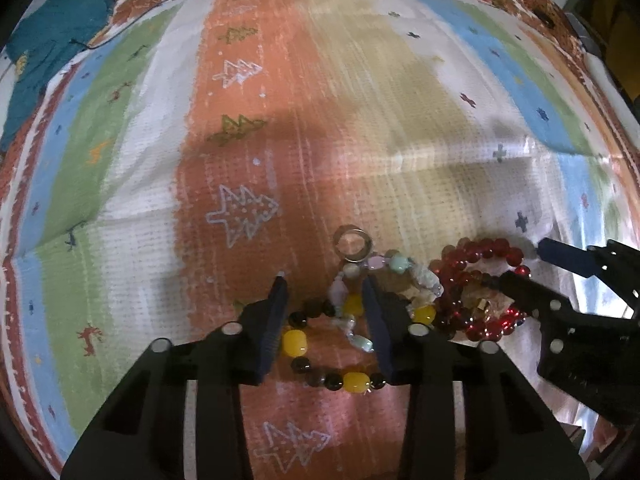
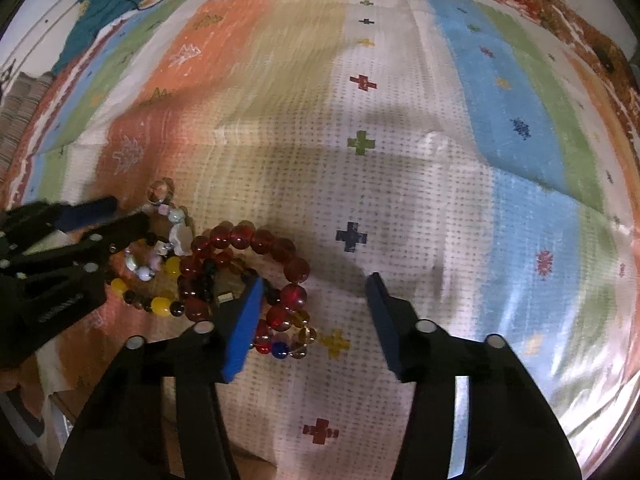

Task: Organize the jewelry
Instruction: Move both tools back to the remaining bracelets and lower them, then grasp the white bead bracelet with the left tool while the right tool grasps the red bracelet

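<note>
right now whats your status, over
Left gripper open, straddling the yellow-black bracelet. Right gripper open beside the red bracelet. Bracelets tangled together.

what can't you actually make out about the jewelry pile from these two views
- Left wrist view: part of the yellow and black bracelet hidden behind the left gripper fingers.
- Left wrist view: red bead bracelet partly covered by the right gripper.
- Right wrist view: small gold piece too small to identify.
- Both views: whether the strands are tangled.
</note>
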Tool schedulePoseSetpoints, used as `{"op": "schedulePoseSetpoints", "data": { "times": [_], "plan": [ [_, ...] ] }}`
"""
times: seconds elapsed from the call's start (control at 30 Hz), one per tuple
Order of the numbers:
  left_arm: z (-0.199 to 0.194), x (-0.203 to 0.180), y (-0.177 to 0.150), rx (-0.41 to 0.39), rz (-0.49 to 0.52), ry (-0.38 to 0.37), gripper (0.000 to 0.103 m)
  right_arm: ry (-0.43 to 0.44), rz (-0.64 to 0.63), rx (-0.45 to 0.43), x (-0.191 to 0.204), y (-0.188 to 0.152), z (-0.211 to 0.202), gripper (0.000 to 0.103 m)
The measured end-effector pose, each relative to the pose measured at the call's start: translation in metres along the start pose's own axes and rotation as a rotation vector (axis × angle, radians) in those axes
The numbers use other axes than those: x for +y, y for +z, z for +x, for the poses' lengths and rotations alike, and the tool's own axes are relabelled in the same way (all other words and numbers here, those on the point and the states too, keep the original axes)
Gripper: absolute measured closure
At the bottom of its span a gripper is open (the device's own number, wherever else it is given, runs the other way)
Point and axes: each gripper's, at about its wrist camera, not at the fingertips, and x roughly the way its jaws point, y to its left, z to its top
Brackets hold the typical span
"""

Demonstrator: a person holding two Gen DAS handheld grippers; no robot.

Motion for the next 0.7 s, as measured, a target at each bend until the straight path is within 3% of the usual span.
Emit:
{"op": "schedulePoseSetpoints", "data": {
  "times": [0.1, 0.13, 0.3, 0.7],
  "plan": [
    [-0.001, -0.002, 0.0, -0.005, 0.002, -0.013, 0.077, 0.031, -0.004, 0.001, 0.002, 0.001, 0.0, 0.077],
    [-0.002, -0.002, 0.0, -0.009, 0.004, -0.003, 0.093, 0.04, -0.009, 0.002, 0.003, 0.0, 0.0, 0.079],
    [-0.002, -0.004, -0.001, -0.001, 0.007, 0.004, 0.093, 0.042, -0.023, -0.001, 0.009, -0.001, -0.001, 0.089],
    [-0.044, -0.014, -0.005, -0.066, 0.008, -0.012, 0.093, 0.03, -0.04, -0.067, 0.011, -0.006, -0.027, 0.089]
  ]
}}
